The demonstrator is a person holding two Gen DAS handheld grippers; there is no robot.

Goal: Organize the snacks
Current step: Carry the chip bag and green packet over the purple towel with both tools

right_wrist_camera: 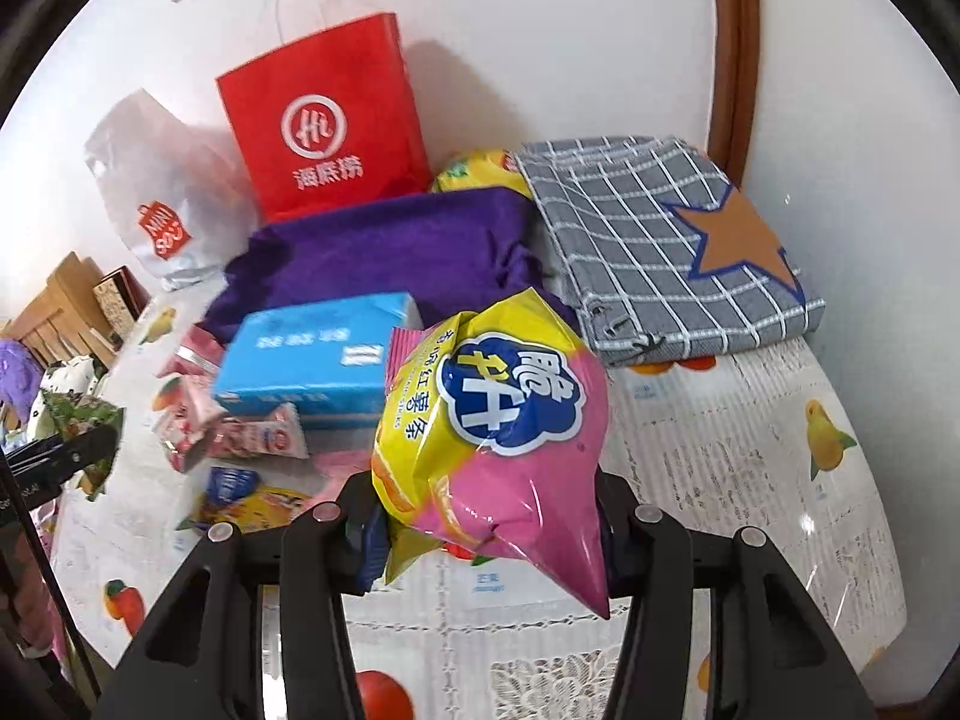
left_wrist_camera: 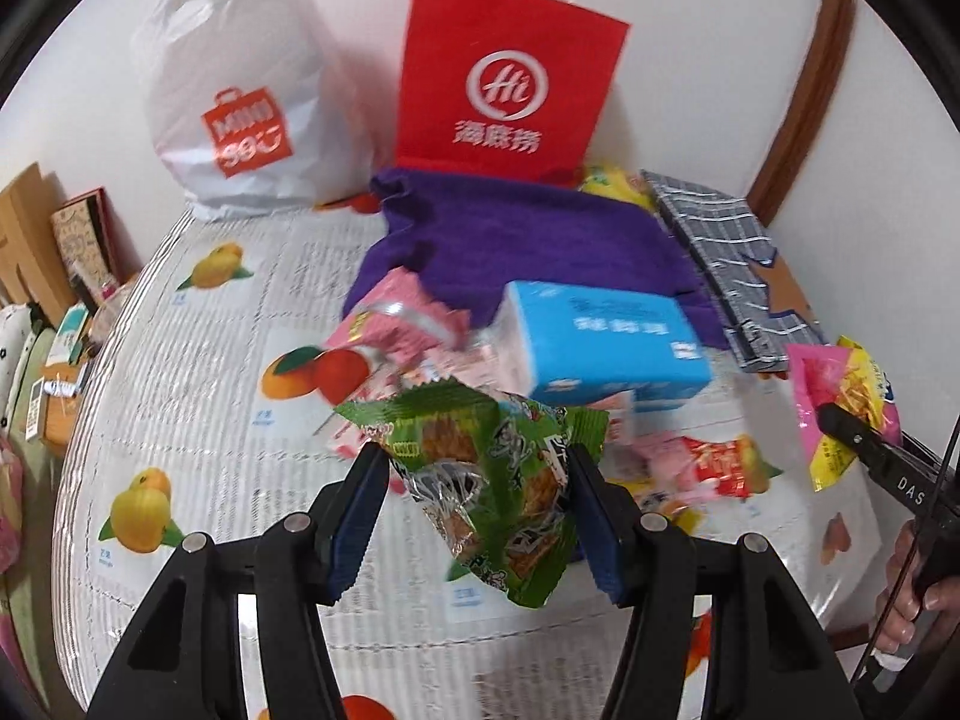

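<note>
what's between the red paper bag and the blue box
A rumpled purple cloth fills the stretch between the red paper bag and the blue box. Both wrist views show it, the right one most clearly.

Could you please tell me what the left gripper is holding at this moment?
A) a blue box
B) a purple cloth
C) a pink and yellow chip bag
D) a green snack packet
D: in the left wrist view the left gripper has its pads pressed on both sides of the green snack packet, lifted off the table.
</note>
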